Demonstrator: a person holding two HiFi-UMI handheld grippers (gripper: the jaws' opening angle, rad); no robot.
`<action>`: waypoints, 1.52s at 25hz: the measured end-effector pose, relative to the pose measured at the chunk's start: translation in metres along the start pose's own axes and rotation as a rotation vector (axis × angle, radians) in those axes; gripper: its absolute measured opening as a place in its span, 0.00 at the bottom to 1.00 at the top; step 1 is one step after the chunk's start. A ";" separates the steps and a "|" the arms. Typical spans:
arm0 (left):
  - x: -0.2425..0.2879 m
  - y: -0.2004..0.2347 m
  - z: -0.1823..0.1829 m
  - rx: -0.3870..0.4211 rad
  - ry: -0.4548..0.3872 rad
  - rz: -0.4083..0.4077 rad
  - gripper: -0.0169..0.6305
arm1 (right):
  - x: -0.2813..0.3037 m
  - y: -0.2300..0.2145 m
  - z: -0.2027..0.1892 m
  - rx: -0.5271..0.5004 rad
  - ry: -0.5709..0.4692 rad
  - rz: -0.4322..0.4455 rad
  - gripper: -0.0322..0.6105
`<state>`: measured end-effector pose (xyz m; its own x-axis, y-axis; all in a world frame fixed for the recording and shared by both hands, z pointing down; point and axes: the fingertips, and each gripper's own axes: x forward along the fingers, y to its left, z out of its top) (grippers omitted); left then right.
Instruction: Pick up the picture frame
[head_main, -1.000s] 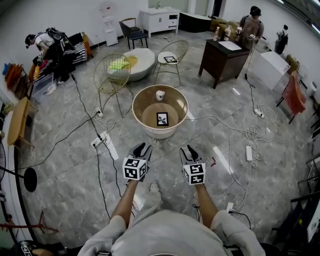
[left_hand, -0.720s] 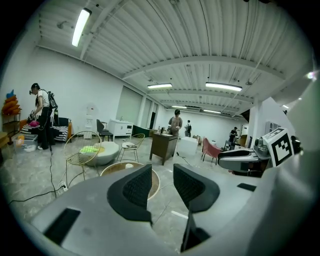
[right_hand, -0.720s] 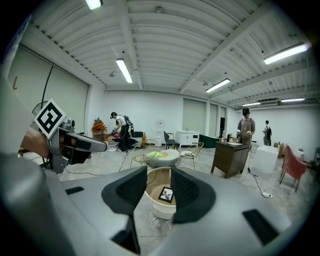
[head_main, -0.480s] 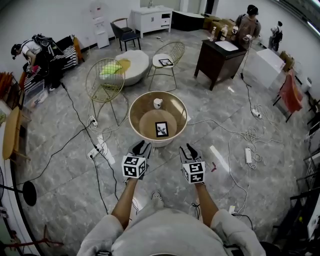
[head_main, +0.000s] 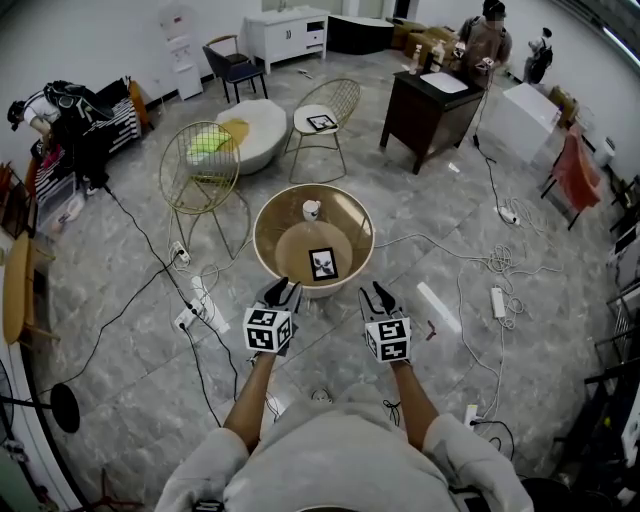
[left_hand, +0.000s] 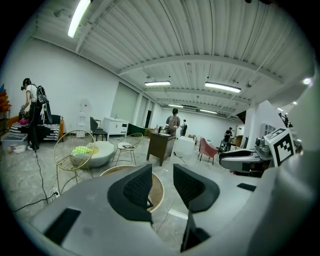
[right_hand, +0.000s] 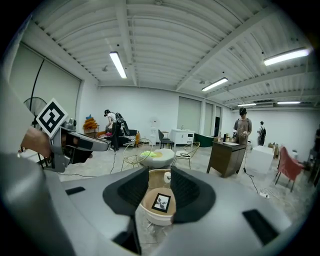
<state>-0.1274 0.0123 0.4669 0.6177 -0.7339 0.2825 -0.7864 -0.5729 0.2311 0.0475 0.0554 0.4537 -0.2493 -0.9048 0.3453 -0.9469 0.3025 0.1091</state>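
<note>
A small black picture frame (head_main: 323, 263) with a white leaf print lies flat on the lower shelf of a round glass-topped table (head_main: 283, 206). The right gripper view shows the frame (right_hand: 160, 202) between and beyond its jaws. My left gripper (head_main: 283, 293) and right gripper (head_main: 376, 296) hover side by side just short of the table's near rim, both open and empty. In the left gripper view the table (left_hand: 158, 186) shows through the gap of the left gripper (left_hand: 162, 186).
A white mug (head_main: 311, 210) stands on the glass top. Gold wire chairs (head_main: 203, 165) and a white pouffe (head_main: 252, 122) stand behind the table, a dark cabinet (head_main: 430, 108) to the right. Cables and power strips (head_main: 203, 301) lie across the floor. People work at the room's edges.
The view has moved forward, so the table and frame sit nearer to me. Both grippers have stayed open and have drawn close to the table's near rim.
</note>
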 end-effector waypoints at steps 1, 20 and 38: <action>0.002 0.001 0.000 -0.001 0.002 -0.003 0.23 | 0.001 0.000 -0.001 0.003 0.004 -0.003 0.25; 0.053 0.029 0.002 0.012 0.047 -0.015 0.23 | 0.056 -0.019 -0.007 0.038 0.022 -0.004 0.24; 0.167 0.063 0.029 -0.023 0.093 0.061 0.23 | 0.170 -0.098 0.014 0.032 0.050 0.088 0.24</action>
<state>-0.0742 -0.1567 0.5018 0.5677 -0.7295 0.3814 -0.8227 -0.5189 0.2321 0.0950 -0.1318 0.4888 -0.3219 -0.8587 0.3988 -0.9281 0.3695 0.0465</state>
